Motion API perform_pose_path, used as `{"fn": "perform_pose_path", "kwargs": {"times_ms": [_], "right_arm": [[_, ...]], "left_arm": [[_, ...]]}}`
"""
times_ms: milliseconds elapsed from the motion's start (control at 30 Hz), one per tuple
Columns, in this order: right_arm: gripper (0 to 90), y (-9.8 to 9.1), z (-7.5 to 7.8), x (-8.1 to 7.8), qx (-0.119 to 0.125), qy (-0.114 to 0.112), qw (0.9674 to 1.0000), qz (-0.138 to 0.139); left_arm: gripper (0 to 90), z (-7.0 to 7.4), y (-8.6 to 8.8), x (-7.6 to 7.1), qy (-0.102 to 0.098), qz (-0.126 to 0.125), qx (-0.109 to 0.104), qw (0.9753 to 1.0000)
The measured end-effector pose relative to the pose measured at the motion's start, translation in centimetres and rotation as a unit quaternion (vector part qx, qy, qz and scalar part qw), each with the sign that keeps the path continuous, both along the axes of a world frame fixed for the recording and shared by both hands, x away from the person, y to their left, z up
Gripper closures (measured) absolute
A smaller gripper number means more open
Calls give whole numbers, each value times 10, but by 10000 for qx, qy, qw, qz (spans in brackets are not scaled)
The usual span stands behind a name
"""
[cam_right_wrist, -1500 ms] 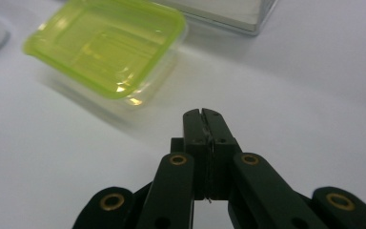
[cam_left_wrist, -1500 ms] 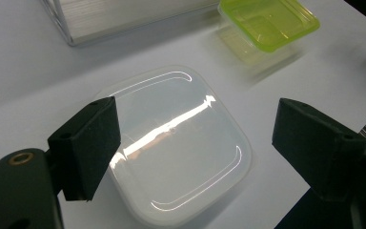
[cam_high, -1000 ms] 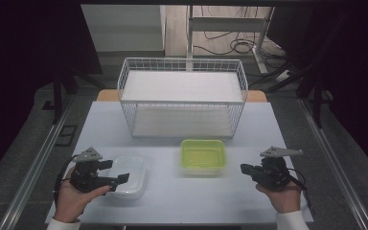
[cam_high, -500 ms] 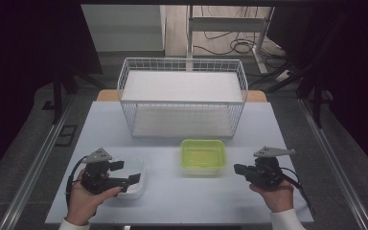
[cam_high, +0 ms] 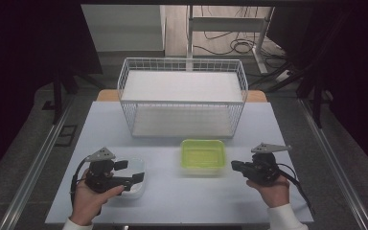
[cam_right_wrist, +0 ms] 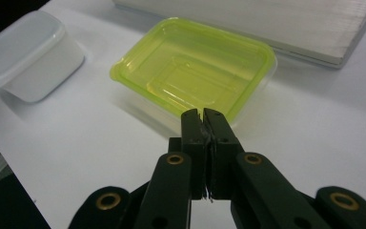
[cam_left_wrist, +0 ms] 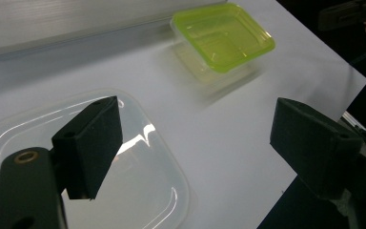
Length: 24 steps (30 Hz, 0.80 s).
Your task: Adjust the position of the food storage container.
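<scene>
Left tool reaching for the clear container while the right tool waits, jaws together, by the green one.

The left tool [cam_high: 130, 171] hangs wide open over the clear container [cam_high: 133, 178] at the desk's [cam_high: 172, 201] near left, gripping nothing; it likely needs to drop and pinch the rim. The right tool [cam_high: 235, 166], closed and empty, points at the green-lidded container [cam_high: 202, 155] near centre, in front of the wire basket [cam_high: 182, 100].
</scene>
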State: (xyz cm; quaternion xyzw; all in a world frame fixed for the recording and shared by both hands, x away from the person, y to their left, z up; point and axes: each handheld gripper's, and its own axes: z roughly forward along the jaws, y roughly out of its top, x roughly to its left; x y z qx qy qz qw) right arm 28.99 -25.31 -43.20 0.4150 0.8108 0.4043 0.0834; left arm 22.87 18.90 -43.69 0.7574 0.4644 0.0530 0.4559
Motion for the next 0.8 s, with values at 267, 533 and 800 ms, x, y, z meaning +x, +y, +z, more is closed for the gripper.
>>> {"fn": "perform_pose_path", "kwargs": {"times_ms": [267, 533, 800], "right_arm": [[873, 3, -2, 11, 68, 57, 10000, -4], [816, 5, -4, 23, 80, 123, 9999, -60], [595, 9, -8, 31, 42, 249, 9996, -127]], "left_arm": [[179, -3, -6, 8, 91, 8, -44, 9999], [176, -2, -15, 14, 142, 57, -98, 9998], [177, -2, -31, 34, 289, 20, -186, 9994]]}}
